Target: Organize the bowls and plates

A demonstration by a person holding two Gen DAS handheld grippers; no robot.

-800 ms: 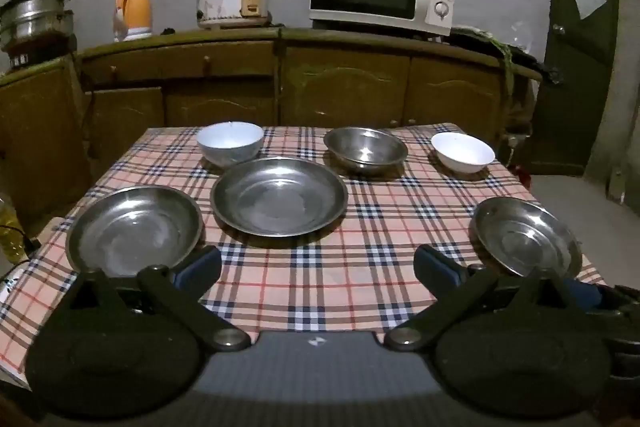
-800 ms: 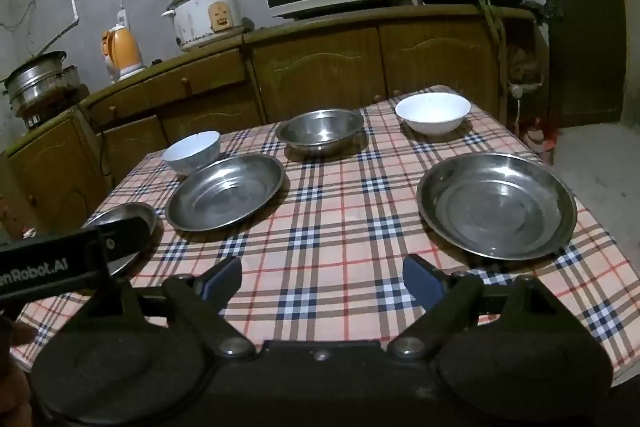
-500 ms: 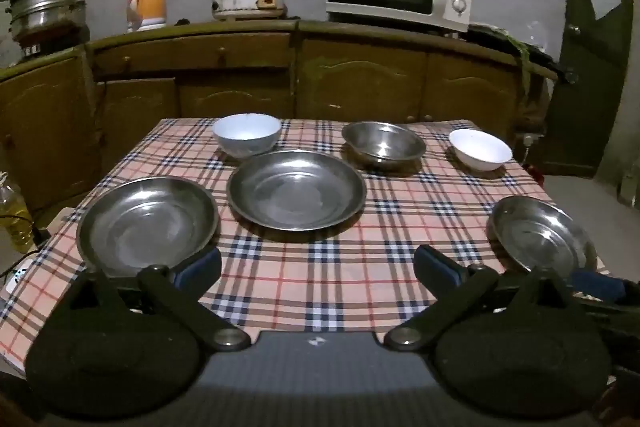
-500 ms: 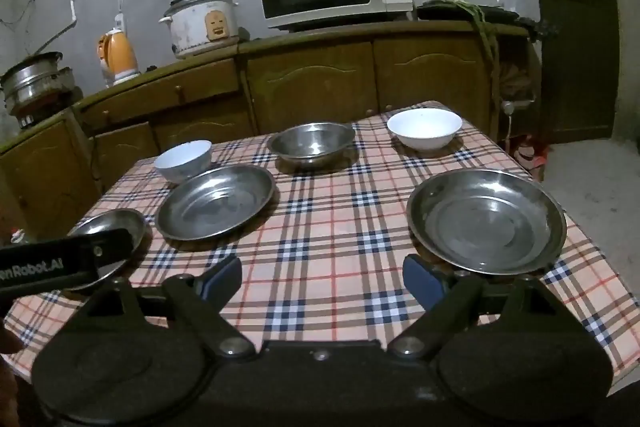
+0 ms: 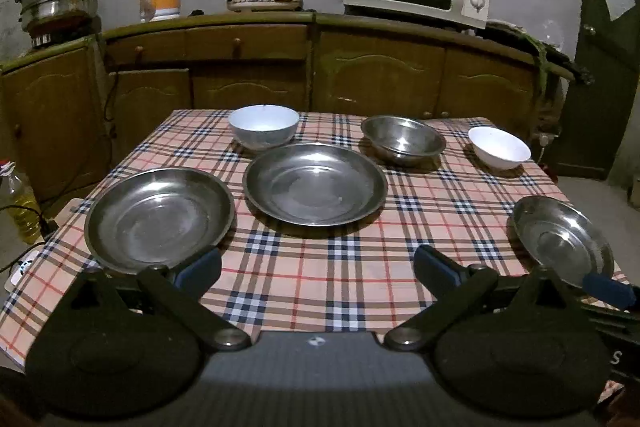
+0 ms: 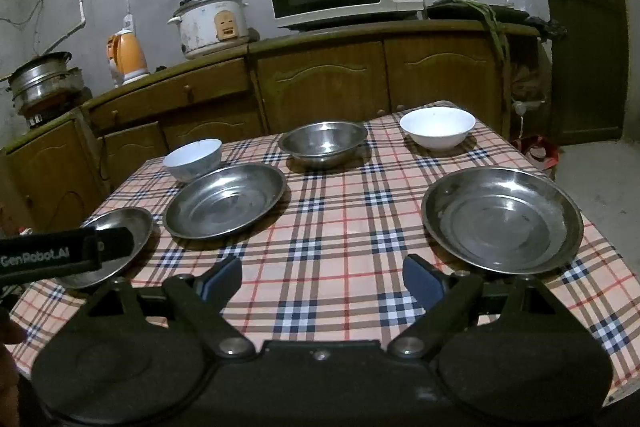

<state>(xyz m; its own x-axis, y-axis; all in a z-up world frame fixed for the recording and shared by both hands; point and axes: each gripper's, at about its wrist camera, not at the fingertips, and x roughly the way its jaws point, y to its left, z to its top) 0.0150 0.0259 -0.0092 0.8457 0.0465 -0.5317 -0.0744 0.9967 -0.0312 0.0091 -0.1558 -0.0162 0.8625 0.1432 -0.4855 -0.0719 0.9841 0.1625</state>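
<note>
Both views have been raised and drawn back slightly from the table [image 5: 320, 291]; nothing has been moved; left gripper [image 5: 318, 265] and right gripper [image 6: 322, 281] fingers are spread wide, empty; stacking is judged unstarted.

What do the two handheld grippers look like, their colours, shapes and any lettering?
Both the left gripper and right gripper are black, with two round housings, hinged link arms with metal pivots, and blue pads on the fingers. White GenRobot.AI lettering runs along the left gripper's side.

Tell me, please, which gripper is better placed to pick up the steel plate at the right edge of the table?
Probably the right gripper. It is open and empty, and the right steel plate lies just ahead of its right finger. The left gripper, also open, sees that plate far off to its right.
</note>
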